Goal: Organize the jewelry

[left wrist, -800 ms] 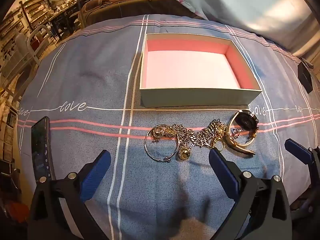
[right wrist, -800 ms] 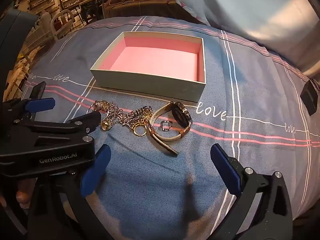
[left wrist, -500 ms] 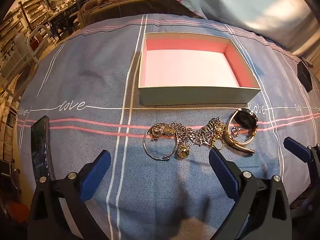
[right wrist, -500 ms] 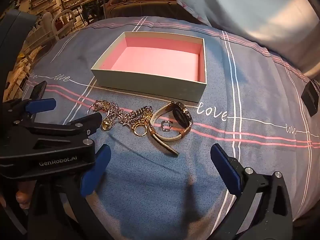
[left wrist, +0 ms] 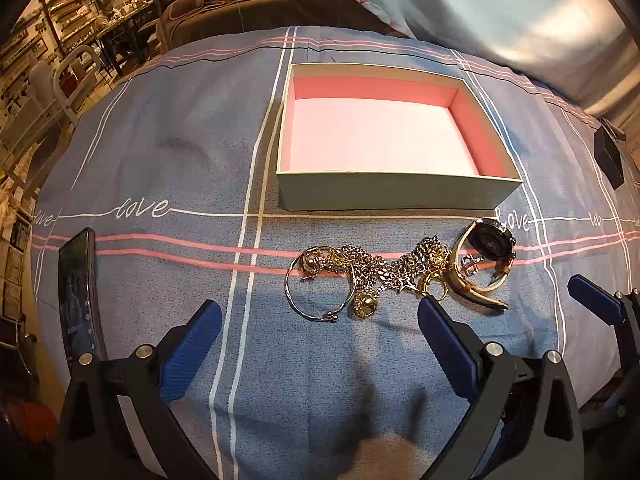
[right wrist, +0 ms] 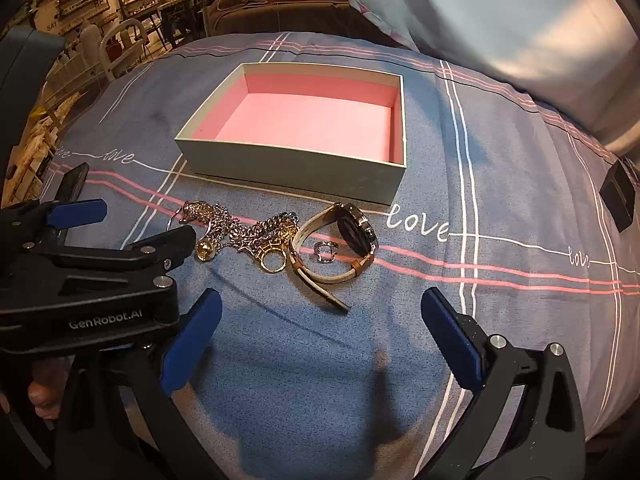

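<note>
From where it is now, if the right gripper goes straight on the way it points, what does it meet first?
Probably bare bedspread. The right gripper is open and points steeply down; the watch lies further ahead, slightly left of centre. Depth is hard to judge.

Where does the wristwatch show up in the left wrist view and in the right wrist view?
Left wrist: wristwatch at right of centre, at the right end of the jewelry row.
Right wrist: wristwatch near centre, again the row's right end.
Shared landmark: the pink-lined box just behind it.
</note>
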`<state>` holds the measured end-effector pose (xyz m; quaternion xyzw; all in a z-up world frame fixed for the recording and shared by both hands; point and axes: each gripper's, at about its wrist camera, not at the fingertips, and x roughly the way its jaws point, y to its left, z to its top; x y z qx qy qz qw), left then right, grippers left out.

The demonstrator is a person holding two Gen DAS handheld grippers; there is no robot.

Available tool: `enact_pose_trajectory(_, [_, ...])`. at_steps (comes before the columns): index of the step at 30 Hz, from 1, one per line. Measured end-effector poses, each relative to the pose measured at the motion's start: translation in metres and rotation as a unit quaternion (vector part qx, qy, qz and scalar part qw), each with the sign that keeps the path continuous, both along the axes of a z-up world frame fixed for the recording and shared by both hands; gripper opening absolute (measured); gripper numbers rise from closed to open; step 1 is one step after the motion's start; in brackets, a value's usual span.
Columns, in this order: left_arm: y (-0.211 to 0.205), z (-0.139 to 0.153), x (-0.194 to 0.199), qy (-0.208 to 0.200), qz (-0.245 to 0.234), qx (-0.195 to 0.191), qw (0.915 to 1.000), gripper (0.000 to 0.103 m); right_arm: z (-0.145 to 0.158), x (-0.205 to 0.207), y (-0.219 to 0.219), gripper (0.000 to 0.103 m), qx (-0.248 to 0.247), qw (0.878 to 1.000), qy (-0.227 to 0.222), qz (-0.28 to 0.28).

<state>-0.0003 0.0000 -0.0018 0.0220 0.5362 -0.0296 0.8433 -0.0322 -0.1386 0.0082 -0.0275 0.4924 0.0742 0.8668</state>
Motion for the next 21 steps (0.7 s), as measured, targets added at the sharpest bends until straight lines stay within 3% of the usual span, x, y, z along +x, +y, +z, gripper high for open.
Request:
enact_pose_trajectory(13, [0.0022,-0.006,0.0031,0.008,0.004,0.001,1.0,0.097,-0.001,0.001,-0.0006,0.099,0.0,1.0,-0.001,0.002])
enact_pose_trajectory(21, [-0.0023,-0.001,-0.002,-0.019,-0.006,0.005,0.9998,0.097,-0.0032,0.0001,-0.0027,0.099,0.007,1.0,-0.001,0.012])
